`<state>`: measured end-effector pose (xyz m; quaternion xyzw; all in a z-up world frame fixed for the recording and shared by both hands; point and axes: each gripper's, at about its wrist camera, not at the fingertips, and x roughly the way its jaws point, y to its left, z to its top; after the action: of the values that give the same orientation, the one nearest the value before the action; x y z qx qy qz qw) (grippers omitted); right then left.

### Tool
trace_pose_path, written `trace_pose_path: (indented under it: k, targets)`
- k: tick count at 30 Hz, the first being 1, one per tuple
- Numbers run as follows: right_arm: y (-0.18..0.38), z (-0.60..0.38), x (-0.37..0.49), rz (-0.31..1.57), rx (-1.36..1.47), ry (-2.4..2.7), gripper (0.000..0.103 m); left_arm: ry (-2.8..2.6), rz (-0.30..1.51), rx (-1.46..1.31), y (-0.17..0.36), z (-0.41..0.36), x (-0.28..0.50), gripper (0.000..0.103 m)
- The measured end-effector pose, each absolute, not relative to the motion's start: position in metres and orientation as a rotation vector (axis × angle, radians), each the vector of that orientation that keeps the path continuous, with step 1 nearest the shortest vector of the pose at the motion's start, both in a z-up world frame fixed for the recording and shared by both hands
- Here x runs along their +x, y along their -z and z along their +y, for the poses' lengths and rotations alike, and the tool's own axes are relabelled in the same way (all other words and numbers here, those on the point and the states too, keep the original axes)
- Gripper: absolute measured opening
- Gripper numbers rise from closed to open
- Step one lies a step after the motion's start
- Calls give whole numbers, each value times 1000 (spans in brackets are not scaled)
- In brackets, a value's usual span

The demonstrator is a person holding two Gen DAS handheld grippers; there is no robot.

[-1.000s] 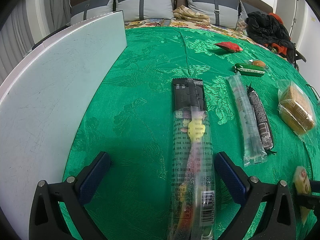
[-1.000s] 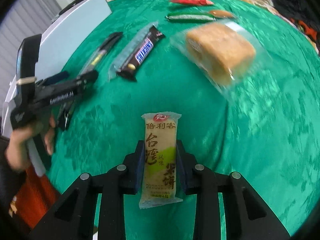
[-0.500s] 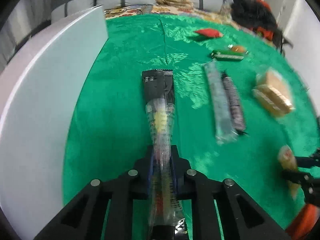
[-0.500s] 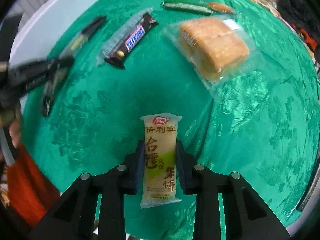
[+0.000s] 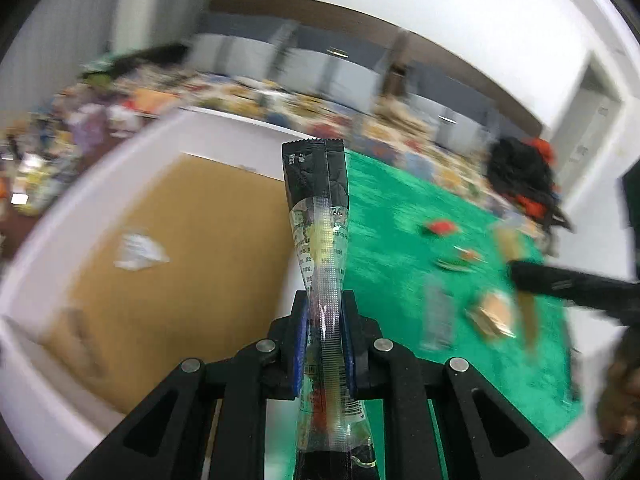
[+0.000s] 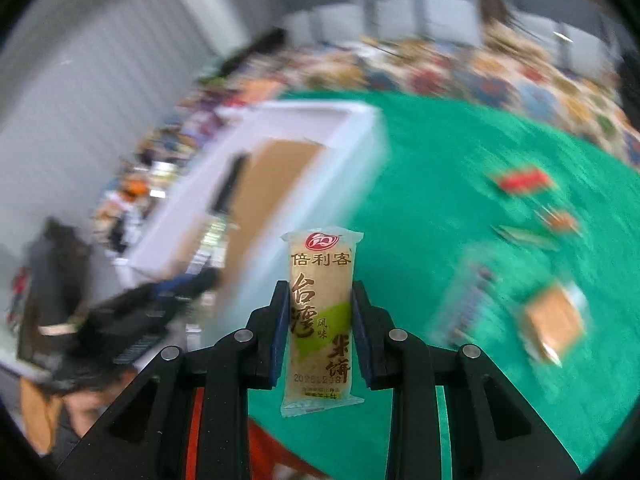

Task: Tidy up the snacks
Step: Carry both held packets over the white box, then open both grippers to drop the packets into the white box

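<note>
item: my left tongs point(image 5: 325, 340) clenched on long clear-and-black snack stick point(image 5: 320, 240), its length running forward, over white box point(image 5: 168, 248) wall. my right tongs point(image 6: 320, 332) grasping rice cracker packet point(image 6: 322, 312); box lies ahead-left, left hand nearer.

Blurred room behind the bench
Grey cushions point(image 5: 348, 76) at twelve o'clock; dark clothing heap point(image 5: 520, 176) at two; white wall above.
</note>
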<state>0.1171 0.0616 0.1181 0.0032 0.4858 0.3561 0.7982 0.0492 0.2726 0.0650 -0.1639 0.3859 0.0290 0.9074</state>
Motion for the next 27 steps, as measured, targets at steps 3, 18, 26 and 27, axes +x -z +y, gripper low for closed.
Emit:
trace_pose_path:
  k: [3, 18, 26, 27]
  targets:
    - [-130, 123, 111, 1021, 10, -876, 31, -201, 839, -327, -52, 321, 44, 17]
    - [-15, 42, 84, 909, -236, -625, 72, -273, 757, -329, -45, 310, 12, 85]
    - [54, -178, 50, 944, -191, -147, 72, 111, 806, -239, -18, 151, 45, 103]
    - [57, -196, 50, 957, -176, -100, 72, 135, 848, -205, -3, 134, 54, 103]
